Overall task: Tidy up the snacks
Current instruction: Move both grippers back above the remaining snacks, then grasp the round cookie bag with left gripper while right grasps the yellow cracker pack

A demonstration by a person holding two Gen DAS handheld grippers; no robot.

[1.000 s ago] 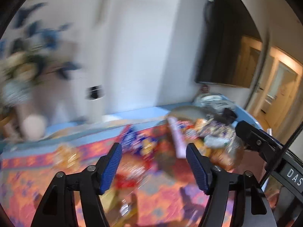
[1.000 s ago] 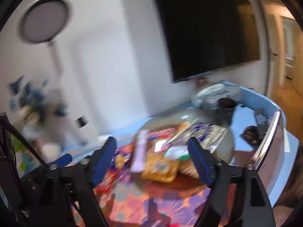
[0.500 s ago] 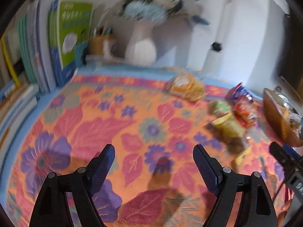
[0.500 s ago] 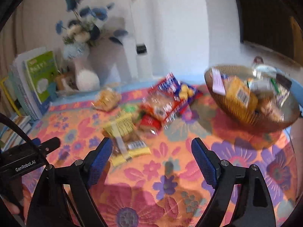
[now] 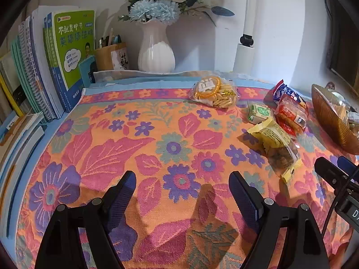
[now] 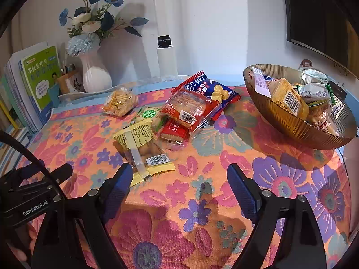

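Several snack packets lie on the flowered cloth: a yellow packet point(image 6: 143, 148) nearest my right gripper, a small green one point(image 6: 149, 114), red packets point(image 6: 188, 109), a blue bag point(image 6: 211, 89) and a clear bag of orange sticks point(image 6: 120, 102). The brown ribbed bowl point(image 6: 289, 121) at the right holds several packets. My right gripper point(image 6: 178, 186) is open and empty, just in front of the yellow packet. My left gripper point(image 5: 181, 190) is open and empty over bare cloth, with the yellow packet point(image 5: 273, 141), the stick bag point(image 5: 213, 93) and the bowl point(image 5: 329, 114) to its right.
A white vase of blue flowers point(image 5: 156, 51), upright books point(image 5: 67, 56) and a pen pot point(image 5: 110, 56) stand along the back left. A white lamp post point(image 6: 166, 56) stands at the wall. A dark screen point(image 6: 320, 15) hangs at the right.
Both grippers have swung down and left from facing the wall and screen to facing the table. The views are now steady, with the loose snacks in front of the right gripper.
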